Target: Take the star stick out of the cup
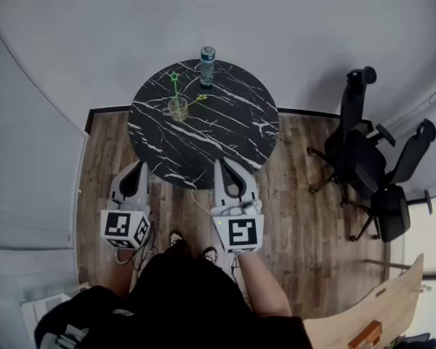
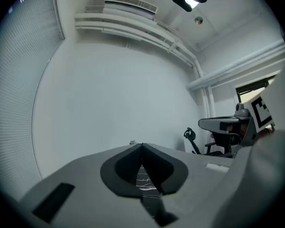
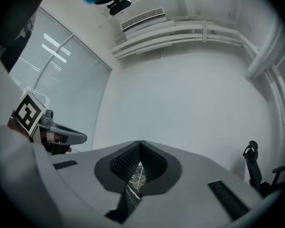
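**Q:** Fingers point(image 2: 128, 167) of the left gripper point(image 1: 141, 168): together or apart?

**A:** Together, tips meeting, nothing between them. It's the same on the right gripper point(image 1: 219, 165): pressed shut and empty. Both hang low in the frame at the near edge of the table point(image 1: 236, 133). One is lower left of centre, the other just right of centre.

**Q:** And the star stick?

**A:** Two stand in the cup point(image 1: 177, 108). It sits upper centre of the frame, on the far-left part of the table, well apart from both grippers. The green star stick point(image 1: 175, 89) runs nearly straight up-frame from the cup. The yellow star stick point(image 1: 192, 102) leans out to the right, below the bottle point(image 1: 207, 66).

**Q:** Which gripper is nearer?

**A:** Hard to split. The cup lies up-frame between them, up and right of the left one, up and left of the right one. The right gripper view shows the cup and sticks through the slit under its closed tips, so I judge that one is aimed at it. The left's slit shows only marbled tabletop.

**Q:** So the move?

**A:** Probably reach up-frame, part the fingers, and close across one shaft above the rim, square to its long axis.
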A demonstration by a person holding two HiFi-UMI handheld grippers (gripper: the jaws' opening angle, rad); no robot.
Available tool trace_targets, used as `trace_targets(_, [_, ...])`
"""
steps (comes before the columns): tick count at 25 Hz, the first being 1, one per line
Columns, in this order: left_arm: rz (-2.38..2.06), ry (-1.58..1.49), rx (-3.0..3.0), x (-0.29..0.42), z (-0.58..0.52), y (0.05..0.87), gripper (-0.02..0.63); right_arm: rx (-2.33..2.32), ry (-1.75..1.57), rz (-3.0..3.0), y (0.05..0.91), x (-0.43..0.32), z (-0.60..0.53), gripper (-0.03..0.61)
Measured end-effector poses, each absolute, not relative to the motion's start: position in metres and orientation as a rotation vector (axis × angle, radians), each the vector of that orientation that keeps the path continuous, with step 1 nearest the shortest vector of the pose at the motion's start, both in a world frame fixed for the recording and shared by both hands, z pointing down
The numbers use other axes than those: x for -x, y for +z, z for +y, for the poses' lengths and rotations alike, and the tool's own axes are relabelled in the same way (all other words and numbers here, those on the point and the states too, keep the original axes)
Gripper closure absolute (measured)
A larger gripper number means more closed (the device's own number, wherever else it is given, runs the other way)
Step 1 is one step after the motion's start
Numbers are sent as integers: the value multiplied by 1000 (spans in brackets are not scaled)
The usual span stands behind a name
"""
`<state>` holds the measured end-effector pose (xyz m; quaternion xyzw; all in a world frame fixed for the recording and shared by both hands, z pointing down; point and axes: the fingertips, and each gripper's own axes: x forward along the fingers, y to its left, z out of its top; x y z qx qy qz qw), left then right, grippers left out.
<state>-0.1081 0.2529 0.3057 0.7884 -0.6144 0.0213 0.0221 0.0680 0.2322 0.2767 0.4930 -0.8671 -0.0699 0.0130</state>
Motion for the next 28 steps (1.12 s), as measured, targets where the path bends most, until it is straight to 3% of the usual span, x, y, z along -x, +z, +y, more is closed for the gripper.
trace_targets(28, [-1652,122,-2493,170,188,360,615,-1466,-121,-2654,329,26,186,583])
